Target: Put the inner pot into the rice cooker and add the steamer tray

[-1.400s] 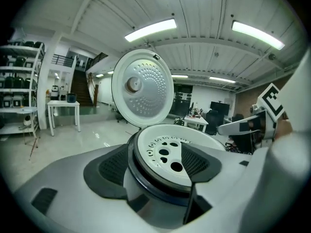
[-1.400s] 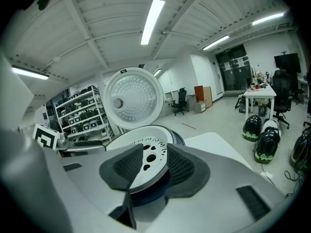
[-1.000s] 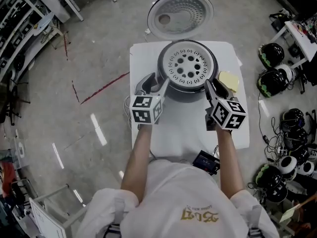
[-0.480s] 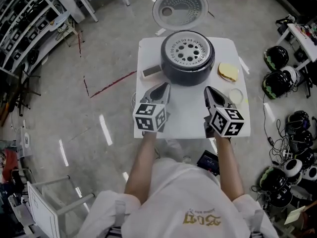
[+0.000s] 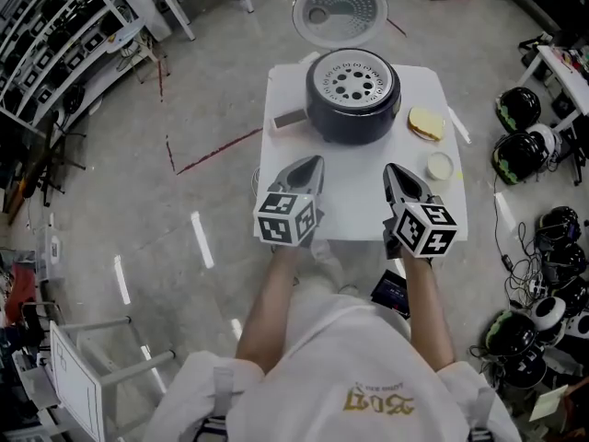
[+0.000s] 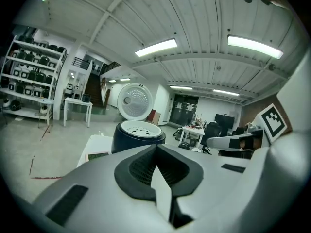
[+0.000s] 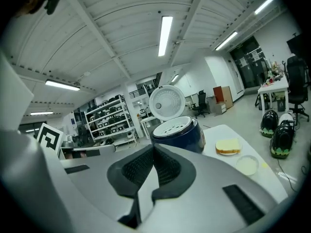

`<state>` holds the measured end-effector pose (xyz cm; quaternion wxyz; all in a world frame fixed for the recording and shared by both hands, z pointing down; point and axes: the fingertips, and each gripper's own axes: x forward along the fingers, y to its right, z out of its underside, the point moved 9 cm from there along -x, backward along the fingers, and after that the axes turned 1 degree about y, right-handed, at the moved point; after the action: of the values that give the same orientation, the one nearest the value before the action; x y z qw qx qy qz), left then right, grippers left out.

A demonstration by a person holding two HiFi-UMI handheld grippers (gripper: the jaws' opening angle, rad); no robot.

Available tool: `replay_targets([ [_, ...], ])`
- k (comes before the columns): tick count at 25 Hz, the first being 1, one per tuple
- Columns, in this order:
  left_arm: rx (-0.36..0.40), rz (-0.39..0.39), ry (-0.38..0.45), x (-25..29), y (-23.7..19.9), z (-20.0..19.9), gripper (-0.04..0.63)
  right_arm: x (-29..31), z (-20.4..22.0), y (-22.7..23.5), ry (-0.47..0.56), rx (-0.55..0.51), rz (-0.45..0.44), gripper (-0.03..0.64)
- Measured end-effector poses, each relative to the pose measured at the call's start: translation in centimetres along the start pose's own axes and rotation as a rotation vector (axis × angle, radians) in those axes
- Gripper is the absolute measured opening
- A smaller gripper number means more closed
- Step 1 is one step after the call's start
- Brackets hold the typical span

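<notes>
**A:** Head view first. Where is the cooker?

**B:** The rice cooker [image 5: 353, 118] stands at the middle of the far edge of the white table [image 5: 354, 205]. Its lid [image 5: 340, 12] is swung open behind it. The perforated steamer tray [image 5: 352, 81] is seated in its mouth. The inner pot cannot be made out under the tray.

**A:** And the grippers?

**B:** Both are over the table's near edge, well apart from the cooker. The left gripper [image 5: 315, 161] is near the near-left corner and the right gripper [image 5: 390, 168] is toward the near-right. A yellowish pad [image 5: 426, 123] lies by the right edge, with a small round dish [image 5: 440, 166] nearer the person.

**A:** Left gripper view?

**B:** The left gripper [image 6: 156, 148] has just been closing. Its jaws are pressed together with nothing between them. The cooker [image 6: 137, 139], tray [image 6: 138, 127] and raised lid [image 6: 134, 101] are ahead.

**A:** Right gripper view?

**B:** The same goes for the right gripper [image 7: 152, 149]: it has just been closing, and its jaws meet with nothing between them. The cooker [image 7: 181, 136] is ahead with the tray [image 7: 174, 124] in its top and the lid [image 7: 166, 102] upright behind it. The pad [image 7: 228, 146] and dish [image 7: 248, 165] lie to the right.
</notes>
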<state>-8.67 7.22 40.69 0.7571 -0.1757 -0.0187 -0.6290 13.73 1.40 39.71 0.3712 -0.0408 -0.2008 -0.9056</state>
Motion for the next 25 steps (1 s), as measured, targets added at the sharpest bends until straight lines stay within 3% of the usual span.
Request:
replay_targets([
  [11, -0.041, 0.009, 0.013, -1.2, 0.2, 0.1, 0.017, -0.9, 0.2, -0.3, -0.010, -0.015, 0.015, 0.011],
  [25, -0.078, 0.063, -0.010, -0.3, 0.1, 0.1, 0.016, -0.7, 0.6, 0.9, -0.003, 0.129, -0.014, 0.011],
])
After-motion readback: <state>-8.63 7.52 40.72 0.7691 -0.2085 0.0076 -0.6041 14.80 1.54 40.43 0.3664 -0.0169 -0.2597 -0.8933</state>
